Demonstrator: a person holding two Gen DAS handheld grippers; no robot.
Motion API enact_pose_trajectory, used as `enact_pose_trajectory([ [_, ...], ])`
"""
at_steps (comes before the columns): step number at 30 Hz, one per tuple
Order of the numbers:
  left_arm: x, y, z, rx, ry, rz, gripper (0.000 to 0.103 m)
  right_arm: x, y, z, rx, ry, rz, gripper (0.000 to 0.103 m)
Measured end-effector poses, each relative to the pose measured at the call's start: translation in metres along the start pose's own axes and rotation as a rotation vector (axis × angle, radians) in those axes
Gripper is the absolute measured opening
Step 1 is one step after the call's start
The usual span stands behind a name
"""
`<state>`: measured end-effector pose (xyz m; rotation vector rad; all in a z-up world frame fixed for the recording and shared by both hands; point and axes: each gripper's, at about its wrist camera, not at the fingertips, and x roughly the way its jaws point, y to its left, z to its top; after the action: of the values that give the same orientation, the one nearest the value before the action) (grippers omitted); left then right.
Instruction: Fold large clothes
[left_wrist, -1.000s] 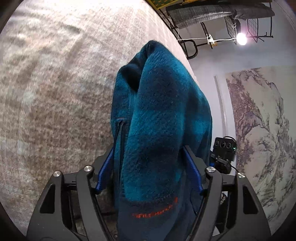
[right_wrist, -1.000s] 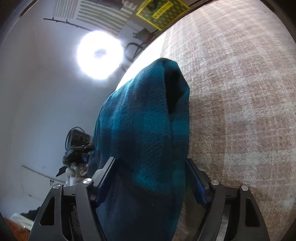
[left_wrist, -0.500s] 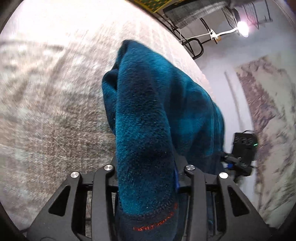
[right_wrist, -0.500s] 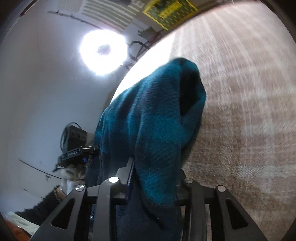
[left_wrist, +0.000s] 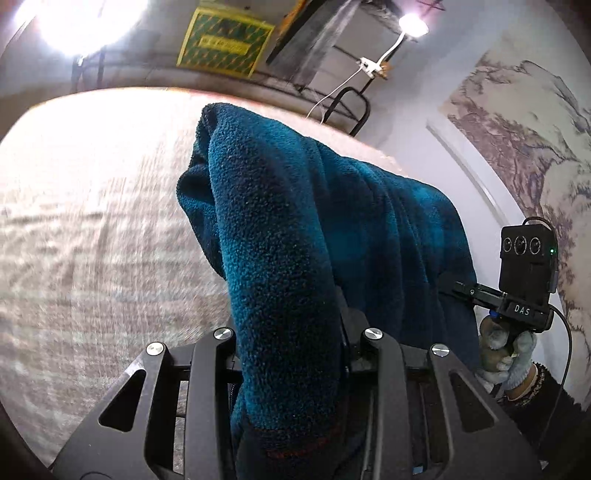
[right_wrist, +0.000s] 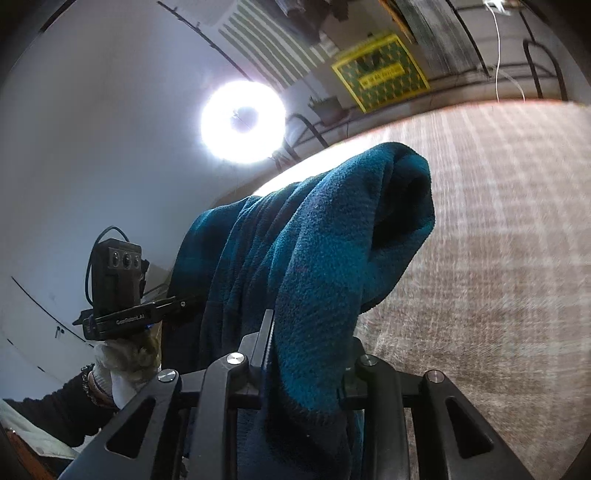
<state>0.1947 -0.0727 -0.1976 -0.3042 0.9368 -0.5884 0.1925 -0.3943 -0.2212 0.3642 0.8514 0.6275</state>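
Observation:
A dark teal fleece garment with an orange-stitched hem hangs in thick folds above a beige plaid cover. My left gripper has its jaws closing on a bunched edge of the fleece, and the pads press into it. In the right wrist view the same fleece drapes over my right gripper, whose jaws are also closing on a fold. The fabric hides the fingertips of both. It spans between the two grippers. A gloved hand holds the other gripper's handle.
The plaid cover stretches away under the garment. Behind it stand a ring light, a yellow-green box, a dark metal rack and a small lamp. A landscape painting hangs on the right wall.
Both grippers' jaws went from wide apart around the fleece to pinched on it. Both rose and tilted up, lifting the garment, so the room behind now shows.

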Motion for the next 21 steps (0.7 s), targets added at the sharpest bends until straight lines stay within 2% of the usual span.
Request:
enact_pose_trajectory([
  [10, -0.013, -0.063, 0.027, 0.131, -0.090, -0.028, 0.031, -0.056, 0.007, 0.011, -0.054, -0.148, -0.059, 0.024],
  [16, -0.009, -0.101, 0.075, 0.179, -0.123, -0.082, 0.031, -0.092, 0.008, 0.031, -0.059, -0.244, -0.091, 0.024],
  [21, 0.015, -0.135, 0.125, 0.190, -0.124, -0.148, 0.030, -0.131, -0.006, 0.067, -0.072, -0.309, -0.147, 0.024],
])
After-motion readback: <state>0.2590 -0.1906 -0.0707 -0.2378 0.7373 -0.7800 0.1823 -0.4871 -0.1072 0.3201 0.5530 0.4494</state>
